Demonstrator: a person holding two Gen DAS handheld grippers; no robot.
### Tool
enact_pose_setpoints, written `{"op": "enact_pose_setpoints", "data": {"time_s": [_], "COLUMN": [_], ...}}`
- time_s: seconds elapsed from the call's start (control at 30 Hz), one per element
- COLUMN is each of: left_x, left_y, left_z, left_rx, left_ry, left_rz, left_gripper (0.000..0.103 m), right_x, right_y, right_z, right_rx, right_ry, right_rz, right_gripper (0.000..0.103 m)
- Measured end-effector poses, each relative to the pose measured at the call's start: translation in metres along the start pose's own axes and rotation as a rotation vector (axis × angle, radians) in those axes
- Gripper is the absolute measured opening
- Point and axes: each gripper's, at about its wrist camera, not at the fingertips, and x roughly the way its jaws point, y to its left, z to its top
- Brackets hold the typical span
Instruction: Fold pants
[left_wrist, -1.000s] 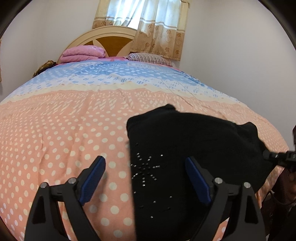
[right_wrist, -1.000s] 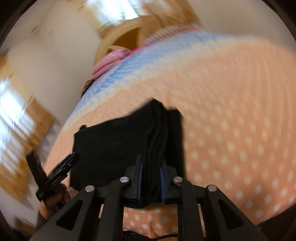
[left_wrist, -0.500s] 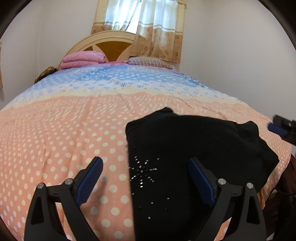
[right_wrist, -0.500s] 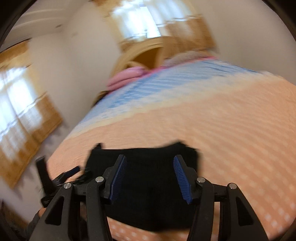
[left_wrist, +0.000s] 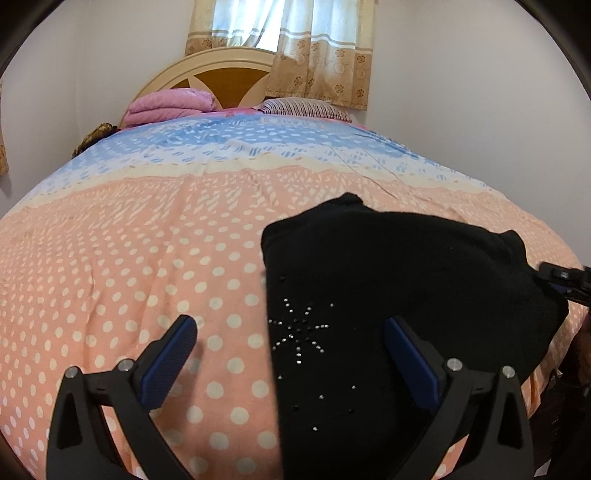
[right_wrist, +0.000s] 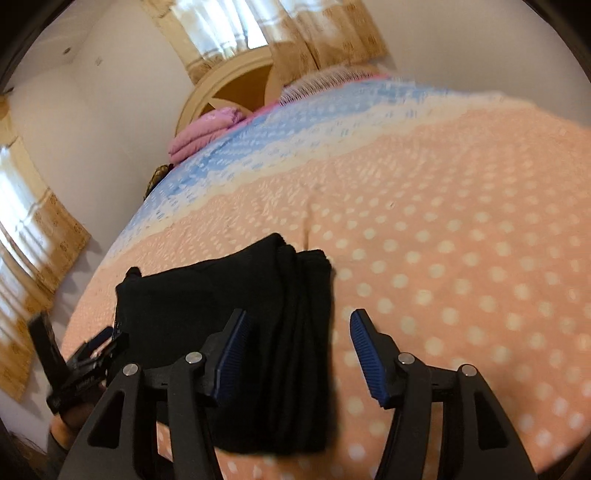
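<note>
Folded black pants (left_wrist: 388, 295) lie on my polka-dotted peach bedspread (left_wrist: 129, 258); left gripper (left_wrist: 291, 354) and right gripper (right_wrist: 299, 347) fingers spread wide, holding nothing.

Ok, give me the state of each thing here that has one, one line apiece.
Left tongs: open, holding nothing, above the near edge of the pants.
Right tongs: open, holding nothing, straddling the stacked fold edge.
Black pants with a rhinestone star: folded into a compact stack, lying flat on the bed.
Peach polka-dot bedspread: spread out, lightly creased.
Pink blanket: folded, at the headboard.
Patterned beige curtains: drawn shut.
</note>
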Motion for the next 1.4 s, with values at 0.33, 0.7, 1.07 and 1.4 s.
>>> {"op": "enact_pose_setpoints", "data": {"time_s": [0.33,0.7,1.07,1.4], "left_x": [-0.001,0.001,-0.040,0.031], "left_y": [-0.001,0.002,-0.043,-0.068], "left_z": [-0.002,-0.003,0.014,0.016], "left_rx": [0.003,-0.015,0.125,0.248], "left_ry": [0.009,0.027,-0.112,0.079], "left_rz": [-0.007,-0.020,-0.088,-0.096], "left_gripper": [0.103,0.103,0.103,0.103], "right_x": [0.005,-0.005,-0.002,0.098], "right_y": [-0.007,-0.003,0.073,0.043], "right_z": [-0.030,-0.026,0.044,0.044], "right_rx": [-0.048,-0.088,-0.286,-0.106], "right_ry": [0.093,0.100,-0.006,0.208], "right_rz": [0.020,-0.002,0.136,0.167], "right_gripper": [0.036,0.044,0.051,0.049]}}
